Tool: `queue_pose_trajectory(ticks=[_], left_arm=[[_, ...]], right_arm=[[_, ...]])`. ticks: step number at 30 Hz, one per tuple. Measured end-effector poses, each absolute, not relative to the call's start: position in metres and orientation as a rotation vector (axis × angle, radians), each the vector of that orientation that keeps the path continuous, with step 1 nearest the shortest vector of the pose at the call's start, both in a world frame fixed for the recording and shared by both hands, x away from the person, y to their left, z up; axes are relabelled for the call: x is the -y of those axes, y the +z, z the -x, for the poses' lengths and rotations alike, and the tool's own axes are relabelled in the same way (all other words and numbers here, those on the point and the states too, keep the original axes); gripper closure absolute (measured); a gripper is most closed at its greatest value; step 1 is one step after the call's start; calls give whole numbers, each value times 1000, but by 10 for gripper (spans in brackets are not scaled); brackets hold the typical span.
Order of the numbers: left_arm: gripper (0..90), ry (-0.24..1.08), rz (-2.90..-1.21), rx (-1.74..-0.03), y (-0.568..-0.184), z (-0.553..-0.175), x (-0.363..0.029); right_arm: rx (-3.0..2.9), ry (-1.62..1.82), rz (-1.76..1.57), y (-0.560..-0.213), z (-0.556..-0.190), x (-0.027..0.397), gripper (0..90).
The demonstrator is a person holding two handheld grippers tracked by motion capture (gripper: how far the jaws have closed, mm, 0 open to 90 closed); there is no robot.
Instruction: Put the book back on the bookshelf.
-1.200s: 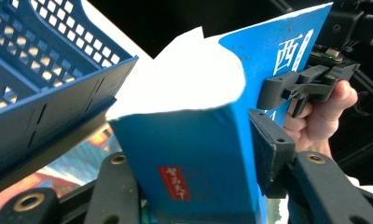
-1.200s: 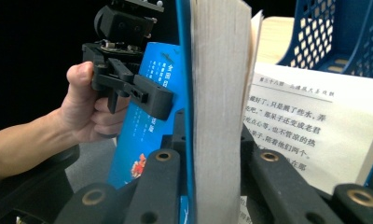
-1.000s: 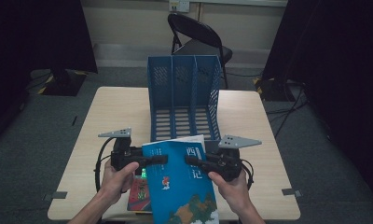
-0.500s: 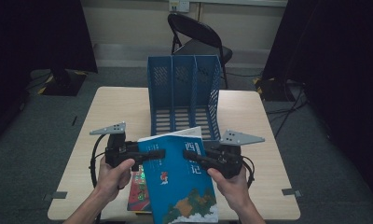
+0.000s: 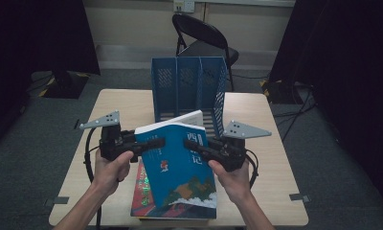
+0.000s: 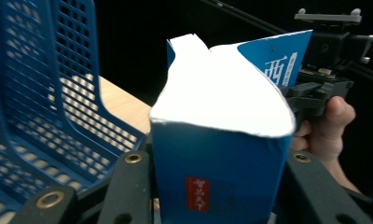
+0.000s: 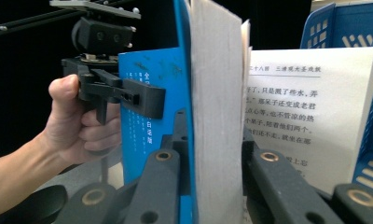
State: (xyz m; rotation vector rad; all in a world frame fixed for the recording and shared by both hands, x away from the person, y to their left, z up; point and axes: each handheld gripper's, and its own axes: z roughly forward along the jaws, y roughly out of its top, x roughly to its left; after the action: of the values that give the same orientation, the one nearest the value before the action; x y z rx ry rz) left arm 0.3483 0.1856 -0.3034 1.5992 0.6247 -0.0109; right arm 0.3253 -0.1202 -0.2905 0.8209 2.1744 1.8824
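A blue-covered book [image 5: 180,167] hangs above the table, held from both sides and tilted with its far end up. My left gripper [image 5: 153,143] is shut on its left edge; the jaws have just been closing, with the book [image 6: 217,154] pressed between them. My right gripper [image 5: 194,146] is shut on the right side, clamping the cover and a block of pages [image 7: 217,93]. Some pages fan loose, and one printed page [image 7: 306,107] stands open. In the right gripper view, the left gripper [image 7: 142,98] bites the cover.
A blue slotted file rack [image 5: 189,88] stands just beyond the book on the wooden table [image 5: 271,158]. A red-covered book [image 5: 144,191] lies flat under the lifted one near the front edge. A black folding chair [image 5: 204,38] stands behind the table.
Both hands have risen with the blue book. Its far end has tipped up toward the rack, and its white page edge now shows.
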Motion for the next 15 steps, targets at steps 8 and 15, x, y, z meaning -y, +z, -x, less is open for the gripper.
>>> queue_pose_trajectory(ticks=[8, 15], left_arm=[[602, 69, -1618, -621, -290, -357, -186], [587, 191, -1642, -611, -296, -337, -181]], right_arm=[[-2122, 1909, -820, -285, -342, 116, 783], [-2120, 1932, -784, -300, -340, 117, 768]])
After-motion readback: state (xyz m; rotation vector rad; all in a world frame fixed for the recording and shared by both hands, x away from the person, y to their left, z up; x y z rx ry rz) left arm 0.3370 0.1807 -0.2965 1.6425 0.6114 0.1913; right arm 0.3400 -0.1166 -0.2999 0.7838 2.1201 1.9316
